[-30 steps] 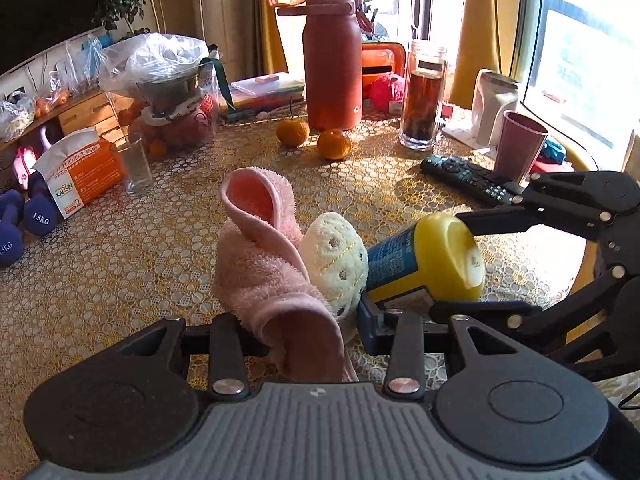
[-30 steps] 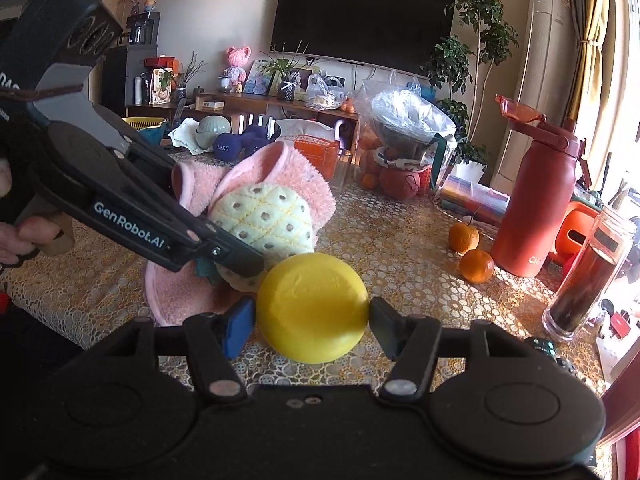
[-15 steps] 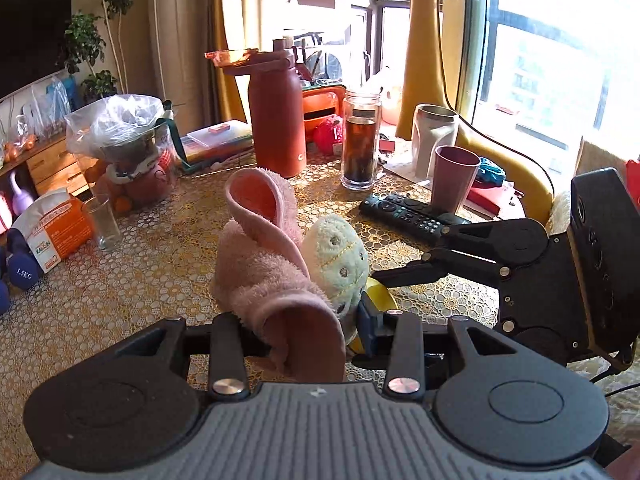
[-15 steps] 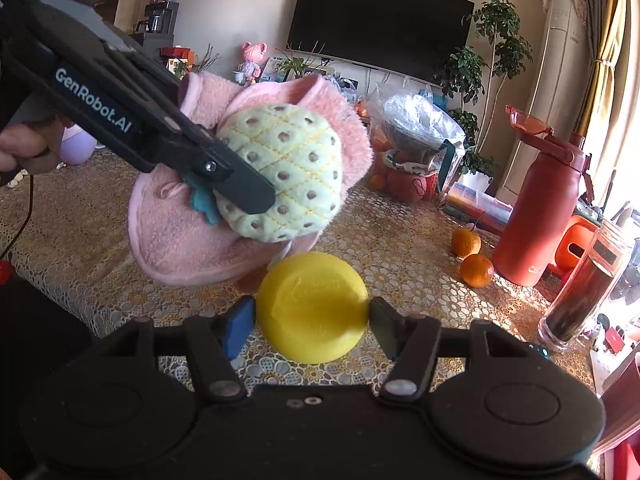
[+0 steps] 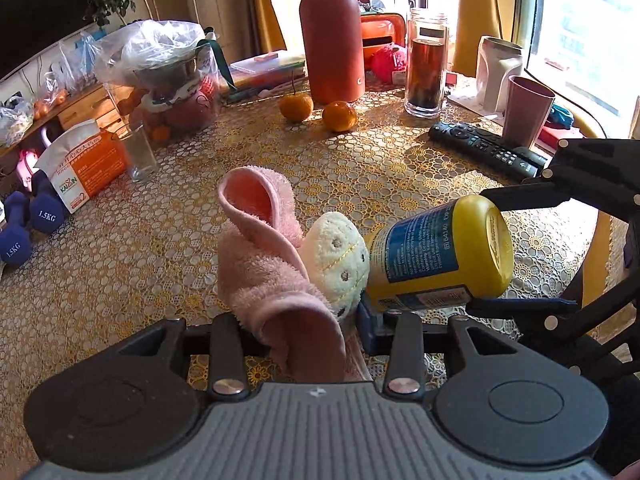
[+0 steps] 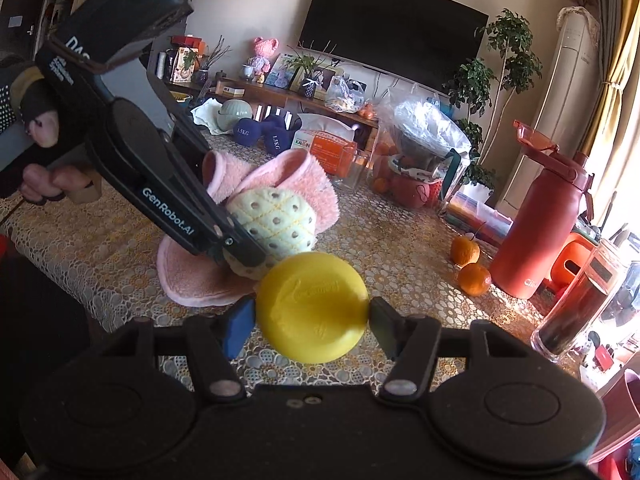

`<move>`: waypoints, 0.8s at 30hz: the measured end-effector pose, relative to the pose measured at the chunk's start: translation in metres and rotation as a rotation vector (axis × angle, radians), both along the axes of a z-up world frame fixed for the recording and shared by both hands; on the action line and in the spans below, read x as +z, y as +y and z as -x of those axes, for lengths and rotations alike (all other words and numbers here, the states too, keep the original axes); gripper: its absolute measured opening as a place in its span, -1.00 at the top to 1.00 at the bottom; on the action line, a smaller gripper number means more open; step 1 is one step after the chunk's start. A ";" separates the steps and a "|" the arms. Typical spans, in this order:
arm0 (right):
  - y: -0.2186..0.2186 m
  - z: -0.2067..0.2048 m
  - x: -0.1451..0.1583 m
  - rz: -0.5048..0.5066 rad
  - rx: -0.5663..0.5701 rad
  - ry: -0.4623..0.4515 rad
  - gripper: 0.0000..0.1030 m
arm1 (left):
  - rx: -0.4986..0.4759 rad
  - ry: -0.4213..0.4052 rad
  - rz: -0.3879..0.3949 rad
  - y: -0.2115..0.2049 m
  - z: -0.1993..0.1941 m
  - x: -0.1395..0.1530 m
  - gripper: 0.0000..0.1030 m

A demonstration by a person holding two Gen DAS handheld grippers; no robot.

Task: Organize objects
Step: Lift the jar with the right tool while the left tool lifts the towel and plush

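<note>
Left wrist | left gripper (image 5: 304,320) fingers clamp pink towel (image 5: 260,276), tips hidden | right gripper (image 6: 310,324) grips yellow bottle (image 6: 312,306)

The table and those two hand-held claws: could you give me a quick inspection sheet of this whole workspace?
Surface: table under a gold lace cloth.
Job's things: pink plush slipper; yellow bottle.
Clutter: two oranges, red flask, remote, dumbbells, glass jar.
Grippers: left gripper jaws clamp the slipper; right gripper jaws clamp the bottle.
Cables: nothing seen.
Surroundings: television, houseplants, sunlit window.
</note>
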State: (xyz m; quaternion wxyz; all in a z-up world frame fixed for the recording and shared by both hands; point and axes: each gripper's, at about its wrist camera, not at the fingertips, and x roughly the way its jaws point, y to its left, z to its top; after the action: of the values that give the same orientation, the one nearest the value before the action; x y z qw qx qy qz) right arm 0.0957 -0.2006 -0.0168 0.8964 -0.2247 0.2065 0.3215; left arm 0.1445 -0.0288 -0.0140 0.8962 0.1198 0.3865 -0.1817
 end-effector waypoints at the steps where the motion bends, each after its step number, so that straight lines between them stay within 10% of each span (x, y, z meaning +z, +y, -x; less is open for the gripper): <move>1: 0.001 0.000 0.000 0.005 0.003 -0.003 -0.19 | 0.004 -0.007 0.015 0.002 0.002 0.004 0.25; 10: 0.011 0.011 -0.004 0.091 0.054 -0.073 -0.19 | -0.133 -0.099 0.107 -0.011 0.034 0.055 0.25; 24: 0.013 0.006 0.001 0.087 0.062 -0.053 -0.19 | -0.003 0.003 0.019 -0.003 -0.011 -0.002 0.25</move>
State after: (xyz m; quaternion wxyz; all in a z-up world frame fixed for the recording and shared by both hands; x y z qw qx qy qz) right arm 0.0898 -0.1876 -0.0162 0.8805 -0.2780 0.1896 0.3338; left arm 0.1553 -0.0321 -0.0162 0.8965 0.1115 0.3857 -0.1872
